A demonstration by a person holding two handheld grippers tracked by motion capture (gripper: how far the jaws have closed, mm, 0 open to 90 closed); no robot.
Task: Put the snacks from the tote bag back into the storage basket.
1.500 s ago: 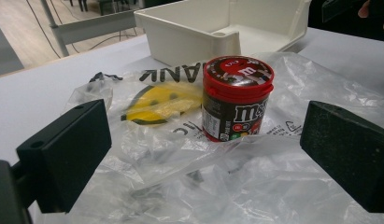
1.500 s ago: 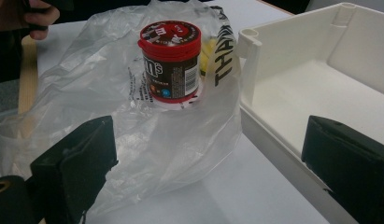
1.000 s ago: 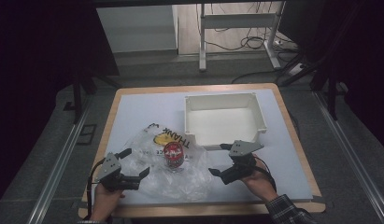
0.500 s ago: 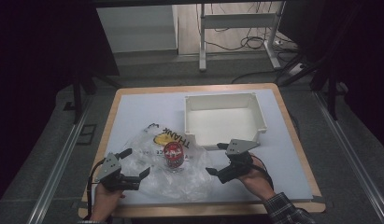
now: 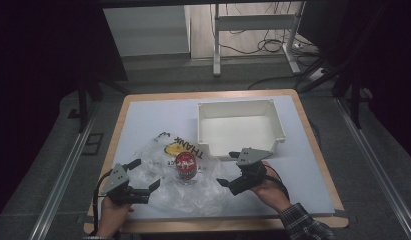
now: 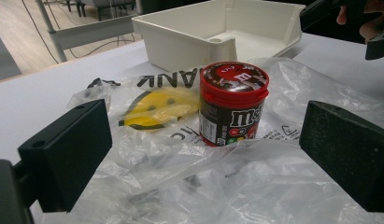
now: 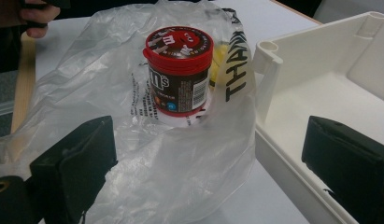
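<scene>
**Candy jar on loose bag, both claws wide and empty**

A small candy jar with a red lid was seen standing upright on a crumpled clear plastic bag near the front of the white table. The bag, printed with a yellow smiley and black lettering, was spread flat beneath and around the jar rather than enclosing it. A white tray was set just behind the bag, empty as far as could be seen.

The left gripper was held at the bag's left edge with its jaws spread wide and nothing between them. The right gripper was held at the bag's right side, close to the tray's front corner, also wide open and empty. In both gripper views the jar was framed between the pads but well ahead of them.

Several risks were judged likely from here. If the film were pulled by one claw, the jar could be dragged along and tipped, since it rested on slack, slippery plastic. If the jar were gripped together with a fold of bag, the hold could slide on its smooth wall. The right claw could also be knocked against the tray rim during its approach.
</scene>
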